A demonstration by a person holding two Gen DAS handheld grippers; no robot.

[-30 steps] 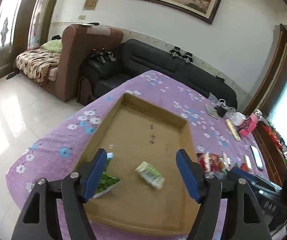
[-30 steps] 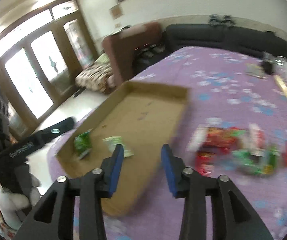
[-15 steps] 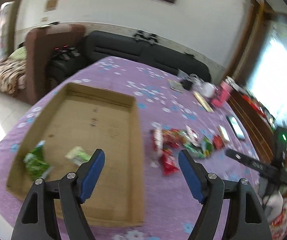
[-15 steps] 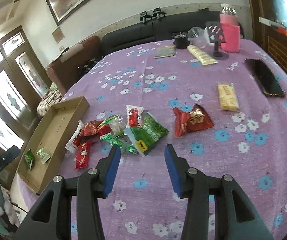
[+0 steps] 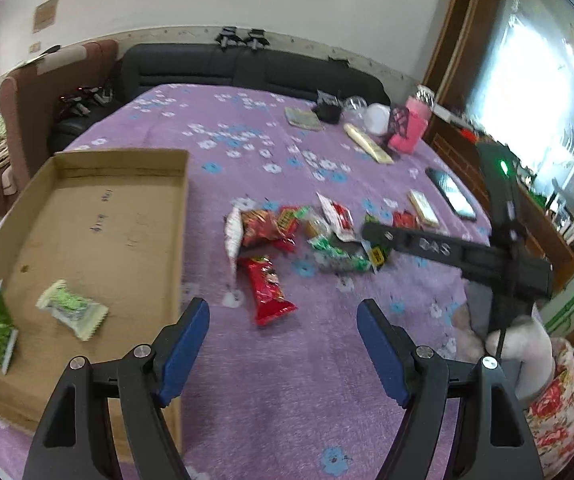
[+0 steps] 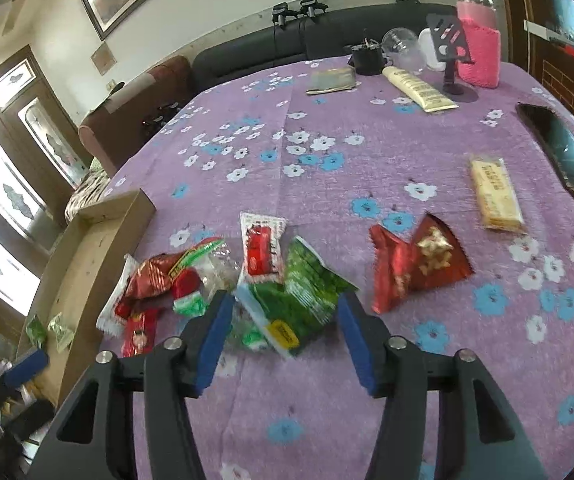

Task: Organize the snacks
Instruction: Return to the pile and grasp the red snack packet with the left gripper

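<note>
A shallow cardboard tray point(image 5: 99, 216) lies on the purple flowered table and holds two green snack packets point(image 5: 71, 309). A heap of red and green packets point(image 5: 287, 232) lies right of the tray. My left gripper point(image 5: 283, 320) is open and empty, just short of a red packet point(image 5: 269, 290). My right gripper point(image 6: 285, 312) is open, low over a large green packet point(image 6: 299, 296), jaws on either side of it. A dark red packet point(image 6: 419, 264) and a pale yellow bar point(image 6: 495, 196) lie further right. The tray also shows in the right wrist view point(image 6: 87, 256).
A black phone point(image 6: 559, 152), a pink-sleeved bottle point(image 6: 479, 24), a phone stand point(image 6: 453, 60), a tube point(image 6: 419, 88), a glass point(image 6: 399, 44) and a flat booklet point(image 6: 333, 80) sit at the table's far side. A black sofa point(image 5: 247, 68) stands behind.
Both grippers swung away from the tray to the snack heap. The right gripper came down close over the green packet and opened wider. The left gripper stayed open.
</note>
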